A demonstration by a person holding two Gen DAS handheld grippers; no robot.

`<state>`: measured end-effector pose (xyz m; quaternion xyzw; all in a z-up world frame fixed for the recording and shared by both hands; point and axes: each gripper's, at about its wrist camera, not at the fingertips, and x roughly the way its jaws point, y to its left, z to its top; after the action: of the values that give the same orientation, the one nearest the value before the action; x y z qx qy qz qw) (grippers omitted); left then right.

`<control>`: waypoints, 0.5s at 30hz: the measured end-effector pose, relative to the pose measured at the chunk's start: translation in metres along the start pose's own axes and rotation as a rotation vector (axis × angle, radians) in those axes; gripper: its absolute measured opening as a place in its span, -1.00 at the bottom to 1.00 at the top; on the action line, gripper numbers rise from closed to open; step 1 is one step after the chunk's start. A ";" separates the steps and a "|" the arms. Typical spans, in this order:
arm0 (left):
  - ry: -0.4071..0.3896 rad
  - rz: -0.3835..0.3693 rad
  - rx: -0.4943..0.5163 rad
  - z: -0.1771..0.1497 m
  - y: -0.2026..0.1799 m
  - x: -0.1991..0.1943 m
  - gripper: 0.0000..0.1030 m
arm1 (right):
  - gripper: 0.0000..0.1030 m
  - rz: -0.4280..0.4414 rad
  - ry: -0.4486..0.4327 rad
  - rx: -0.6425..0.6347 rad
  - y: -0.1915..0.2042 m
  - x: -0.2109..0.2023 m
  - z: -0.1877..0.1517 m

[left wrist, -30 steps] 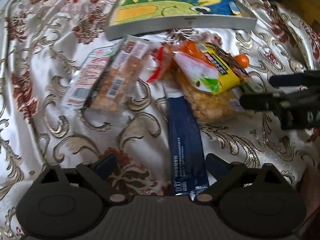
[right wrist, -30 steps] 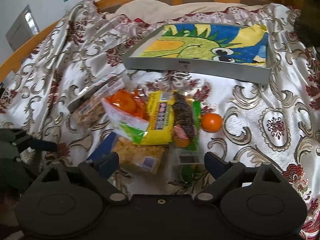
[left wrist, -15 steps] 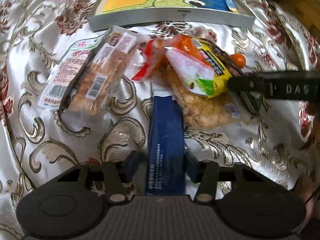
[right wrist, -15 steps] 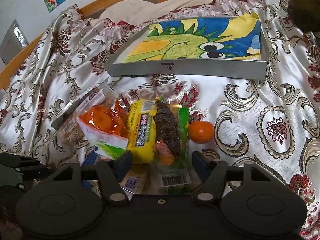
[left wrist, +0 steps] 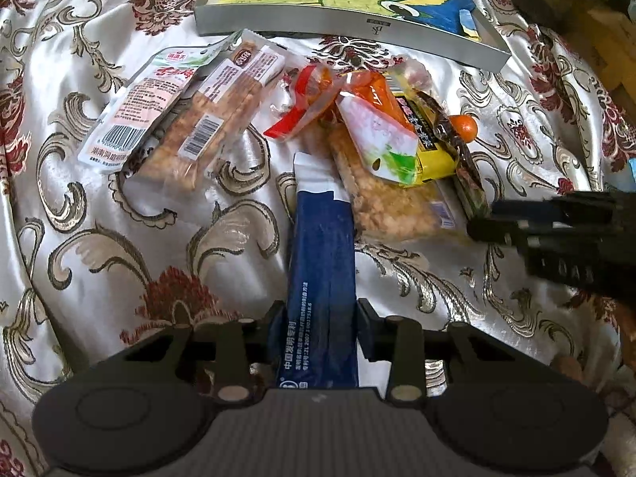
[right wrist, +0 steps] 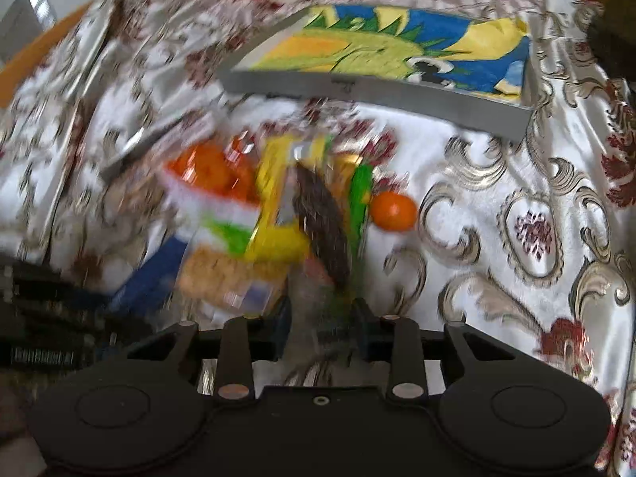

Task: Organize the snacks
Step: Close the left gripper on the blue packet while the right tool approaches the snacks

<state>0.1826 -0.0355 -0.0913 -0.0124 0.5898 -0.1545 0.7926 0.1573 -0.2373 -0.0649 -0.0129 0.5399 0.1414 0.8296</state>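
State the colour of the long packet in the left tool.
Dark blue packet with a white far end; clearest in the left wrist view.

A glossy white satin bedspread (left wrist: 167, 238) with gold scrollwork and dark red flowers covers the bed. On it, toward the far side, lies a flat grey box (left wrist: 357, 28) whose lid bears a bright green, yellow and blue cartoon dinosaur. A curved wooden bed frame (right wrist: 35, 59) edges the bedspread.

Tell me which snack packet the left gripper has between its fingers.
The long dark blue packet. It lies apart from the heap, running straight into the left gripper, whose fingers press both its sides; the other packets lie farther off, untouched by it.
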 end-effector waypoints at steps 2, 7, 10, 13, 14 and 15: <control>0.003 0.004 0.000 0.001 0.000 0.002 -0.21 | -0.07 -0.001 -0.003 0.003 0.000 0.001 -0.004; -0.003 0.008 -0.011 0.003 0.004 0.005 -0.17 | 0.21 -0.011 -0.102 0.032 -0.006 -0.002 0.005; -0.006 0.005 -0.024 0.005 0.008 0.008 -0.17 | 0.22 -0.019 -0.131 0.004 -0.006 0.007 0.015; -0.008 0.003 -0.034 0.006 0.010 0.009 -0.17 | 0.01 0.021 -0.106 0.051 -0.014 0.021 0.019; -0.010 -0.001 -0.038 0.006 0.011 0.008 -0.18 | -0.17 0.027 -0.099 0.077 -0.016 0.023 0.019; -0.013 -0.007 -0.042 0.006 0.011 0.006 -0.20 | -0.21 0.038 -0.097 0.097 -0.018 0.024 0.019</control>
<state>0.1923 -0.0276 -0.0976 -0.0319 0.5876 -0.1449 0.7954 0.1874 -0.2465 -0.0808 0.0445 0.5053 0.1312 0.8518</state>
